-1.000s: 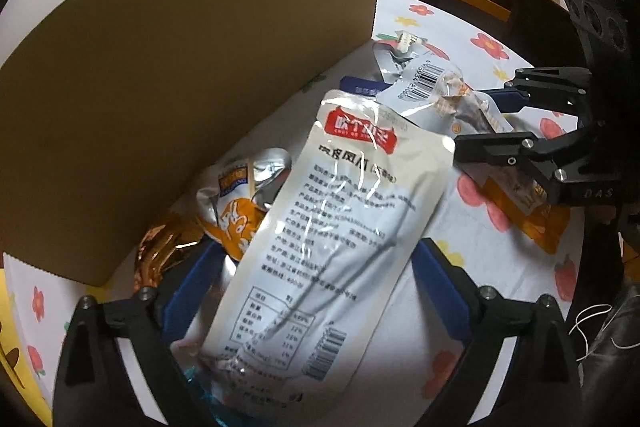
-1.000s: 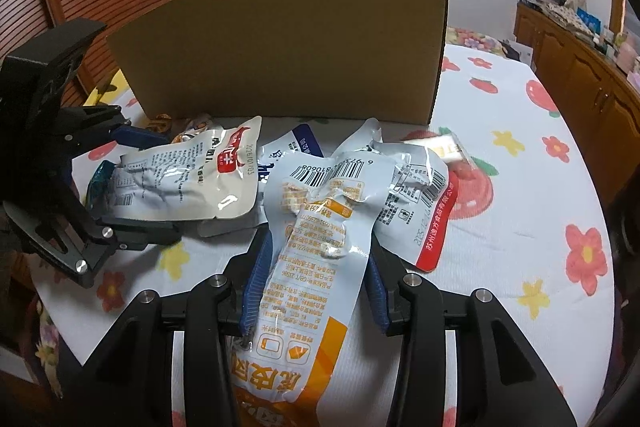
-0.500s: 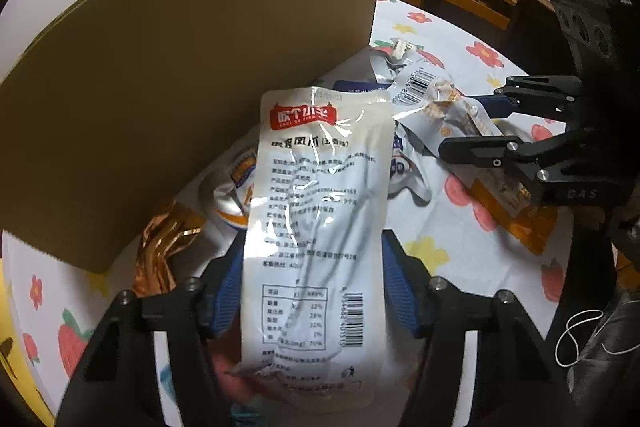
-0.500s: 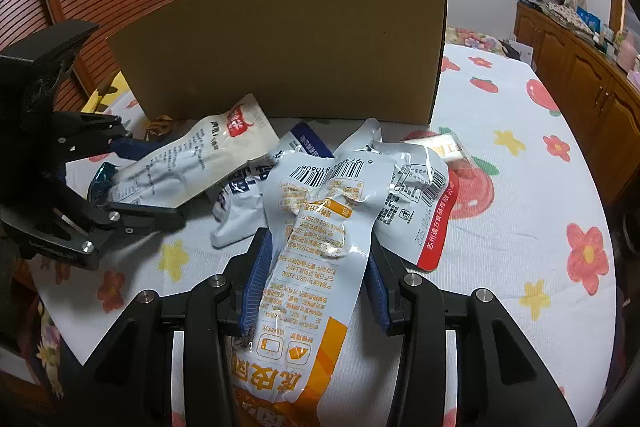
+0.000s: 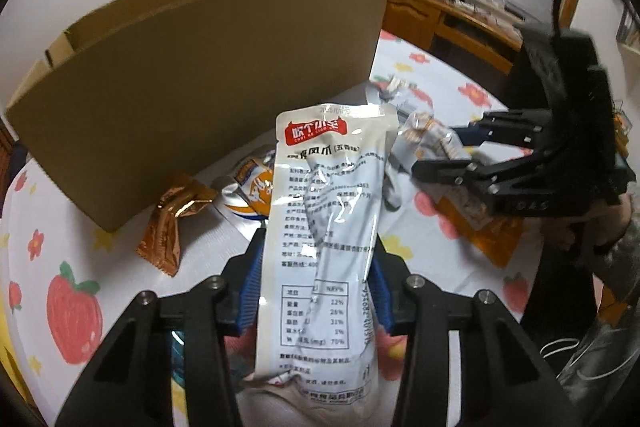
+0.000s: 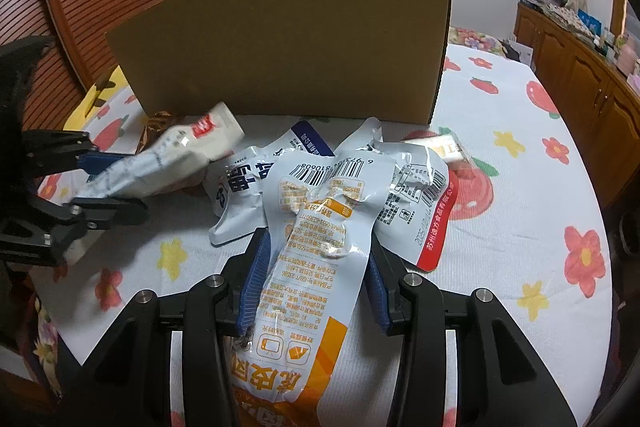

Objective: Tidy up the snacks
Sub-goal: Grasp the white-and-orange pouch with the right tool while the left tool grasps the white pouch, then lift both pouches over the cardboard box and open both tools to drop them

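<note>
**Both hand-held grippers loaded, box waiting behind**

The left hand-held gripper has just been closing, and its blue pads now clamp the long white plastic snack pouch with a red label by its two long edges. The pouch stands tilted up and clear of the bench, label end pointing toward the tall brown cardboard box. Gripping across the narrow width looks like a sensible choice, since it keeps the floppy pouch from folding.

The right hand-held gripper is clamped on a crinkled white-and-orange foil snack pouch, which seems to rest partly on the flowered cloth and over other packets (whether it is lifted at all cannot be told). Under and beside it lie a white pouch with a red edge and a white-and-blue pouch; a small pale wrapped bar sits farther right, near the box corner.

A gold foil wrapper and an orange-and-white packet lie at the foot of the box wall, left of the raised pouch. The box stands at the far side, so it is probably the destination; its top edge is high, and each pouch would need to go up and over it.
</note>
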`<move>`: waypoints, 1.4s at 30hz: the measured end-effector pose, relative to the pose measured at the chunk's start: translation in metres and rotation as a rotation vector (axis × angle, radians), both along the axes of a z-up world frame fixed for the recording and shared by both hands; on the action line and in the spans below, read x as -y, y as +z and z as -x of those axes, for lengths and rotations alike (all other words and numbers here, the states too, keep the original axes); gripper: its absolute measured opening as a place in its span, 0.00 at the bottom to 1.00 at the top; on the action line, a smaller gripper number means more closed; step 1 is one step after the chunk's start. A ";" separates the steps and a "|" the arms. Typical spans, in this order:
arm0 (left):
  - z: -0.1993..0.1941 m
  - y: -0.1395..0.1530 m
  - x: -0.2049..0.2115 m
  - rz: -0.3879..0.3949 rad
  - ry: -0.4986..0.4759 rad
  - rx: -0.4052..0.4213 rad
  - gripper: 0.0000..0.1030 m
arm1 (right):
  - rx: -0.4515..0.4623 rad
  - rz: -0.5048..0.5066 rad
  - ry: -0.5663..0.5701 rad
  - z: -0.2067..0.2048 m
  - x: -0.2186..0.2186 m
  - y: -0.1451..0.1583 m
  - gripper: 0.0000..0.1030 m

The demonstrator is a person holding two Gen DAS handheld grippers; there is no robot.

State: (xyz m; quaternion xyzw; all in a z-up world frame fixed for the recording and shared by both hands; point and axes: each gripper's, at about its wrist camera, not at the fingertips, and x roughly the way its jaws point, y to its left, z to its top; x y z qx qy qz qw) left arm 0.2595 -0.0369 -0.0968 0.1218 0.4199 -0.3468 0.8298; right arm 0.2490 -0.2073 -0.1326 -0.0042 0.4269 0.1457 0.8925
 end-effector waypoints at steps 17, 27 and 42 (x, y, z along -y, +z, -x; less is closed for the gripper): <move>0.013 0.033 -0.004 0.072 0.039 0.094 0.44 | 0.041 -0.024 0.022 0.011 0.012 0.015 0.34; 0.014 0.056 -0.010 0.105 0.073 0.163 0.44 | 0.112 -0.040 0.016 0.013 0.021 0.045 0.34; -0.014 0.109 -0.028 0.191 0.162 0.300 0.44 | 0.261 0.019 0.038 -0.009 0.026 0.122 0.34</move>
